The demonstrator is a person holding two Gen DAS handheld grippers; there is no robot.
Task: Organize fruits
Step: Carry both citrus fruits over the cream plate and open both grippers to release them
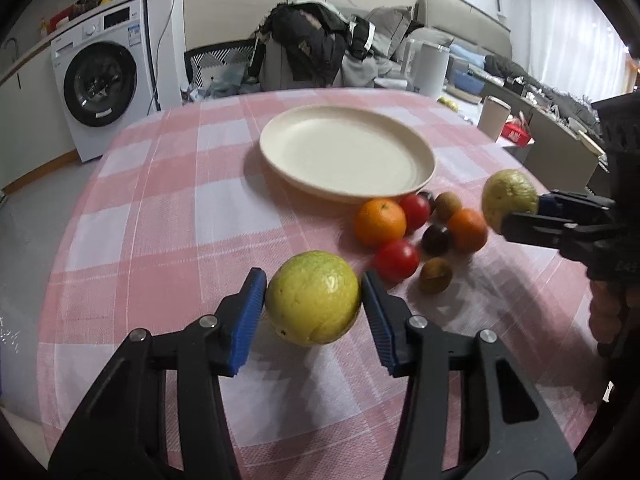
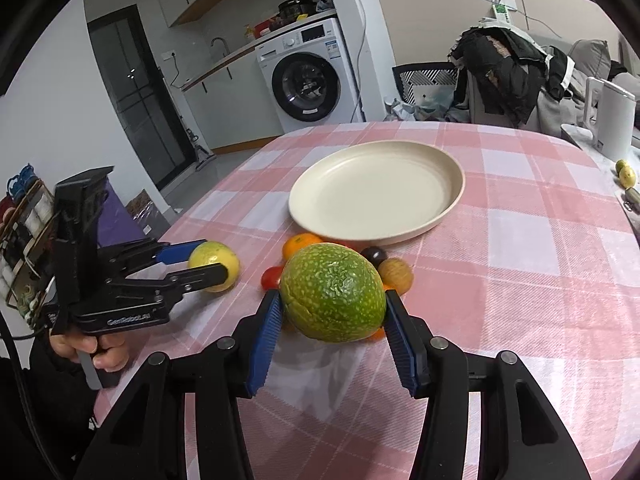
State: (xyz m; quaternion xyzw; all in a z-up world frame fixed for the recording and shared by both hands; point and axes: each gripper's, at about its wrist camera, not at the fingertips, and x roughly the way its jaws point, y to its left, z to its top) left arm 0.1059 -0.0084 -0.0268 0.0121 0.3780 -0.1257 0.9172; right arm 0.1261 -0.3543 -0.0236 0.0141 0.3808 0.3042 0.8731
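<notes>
Jaws of both grippers pinch round fruit near us.
Our left gripper (image 1: 314, 300) clamps a smooth yellow-green citrus (image 1: 313, 298); our right gripper (image 2: 332, 300) clamps a pebbly green citrus (image 2: 333, 292). Both look firm, probably slippery, best held across the middle. Beyond lies the glossy cream plate (image 1: 424, 156), bare.

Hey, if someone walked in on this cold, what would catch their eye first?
Probably the two big fruits pinched in blue-padded grippers: a yellow-green fruit in the left gripper and a mottled green fruit in the right gripper, both low over the pink checked tablecloth. Next, the bare cream plate mid-table, with a cluster of small fruits beside its near rim.
</notes>
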